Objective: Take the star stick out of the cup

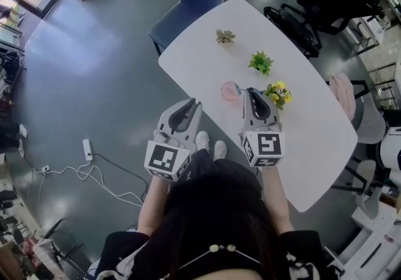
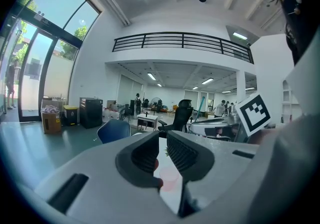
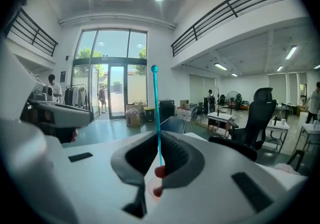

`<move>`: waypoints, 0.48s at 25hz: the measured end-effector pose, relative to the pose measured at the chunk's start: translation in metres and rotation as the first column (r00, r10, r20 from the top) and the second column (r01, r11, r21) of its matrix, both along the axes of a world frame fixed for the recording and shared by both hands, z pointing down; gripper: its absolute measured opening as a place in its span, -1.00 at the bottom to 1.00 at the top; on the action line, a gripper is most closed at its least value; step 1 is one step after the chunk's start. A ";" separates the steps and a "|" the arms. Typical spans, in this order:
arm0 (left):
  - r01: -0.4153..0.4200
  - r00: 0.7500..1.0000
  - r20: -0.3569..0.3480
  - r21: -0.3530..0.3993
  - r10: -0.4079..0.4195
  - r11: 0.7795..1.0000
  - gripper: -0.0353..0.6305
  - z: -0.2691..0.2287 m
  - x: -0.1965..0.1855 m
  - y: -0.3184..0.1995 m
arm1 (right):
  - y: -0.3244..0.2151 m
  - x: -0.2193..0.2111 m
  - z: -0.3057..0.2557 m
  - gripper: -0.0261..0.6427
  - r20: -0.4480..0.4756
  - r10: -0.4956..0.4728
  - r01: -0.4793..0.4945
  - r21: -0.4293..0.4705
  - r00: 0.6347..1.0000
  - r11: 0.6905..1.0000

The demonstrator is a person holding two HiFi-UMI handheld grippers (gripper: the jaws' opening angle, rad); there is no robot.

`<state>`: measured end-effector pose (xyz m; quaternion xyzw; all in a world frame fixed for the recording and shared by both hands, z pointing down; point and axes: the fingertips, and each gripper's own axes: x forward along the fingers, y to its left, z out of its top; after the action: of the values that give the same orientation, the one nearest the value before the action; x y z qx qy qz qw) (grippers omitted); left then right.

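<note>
We hold both grippers out in front of our body, side by side and a little apart, both pointing towards the table [image 1: 313, 147]. Our left gripper [image 1: 191, 103] hangs just off the table's near edge, its jaws a narrow slit apart with nothing between them. Our right gripper [image 1: 253, 93] is over the table's near edge, its jaws closed on the thin star stick [image 3: 156, 107], which stands upright above them. Each marker cube faces back towards us, at the end nearest our body. Our left forearm [image 1: 153, 203] and right forearm [image 1: 276, 200] are bare and reach forward to the grippers.
</note>
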<state>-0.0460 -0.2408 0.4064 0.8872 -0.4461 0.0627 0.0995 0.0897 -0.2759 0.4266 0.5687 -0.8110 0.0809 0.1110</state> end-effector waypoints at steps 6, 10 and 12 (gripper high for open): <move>0.006 1.000 0.006 0.023 -0.006 1.000 -0.74 -0.013 0.010 -0.008 | 0.021 0.001 -0.035 -0.86 0.027 -0.010 0.009 0.038 1.000 0.999; 0.030 0.999 -0.017 0.021 -0.029 0.999 -0.74 -0.020 0.011 -0.011 | 0.036 0.005 -0.043 -0.86 0.040 -0.002 0.000 0.047 0.999 0.999; 0.028 0.999 -0.024 0.028 -0.027 0.999 -0.74 -0.024 0.012 -0.011 | 0.041 0.008 -0.046 -0.86 0.059 0.012 -0.015 0.049 0.998 0.999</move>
<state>-0.0338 -0.2514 0.3824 0.8830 -0.4580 0.0445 0.0933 0.0976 -0.2344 0.3803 0.5742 -0.8117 0.0782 0.0723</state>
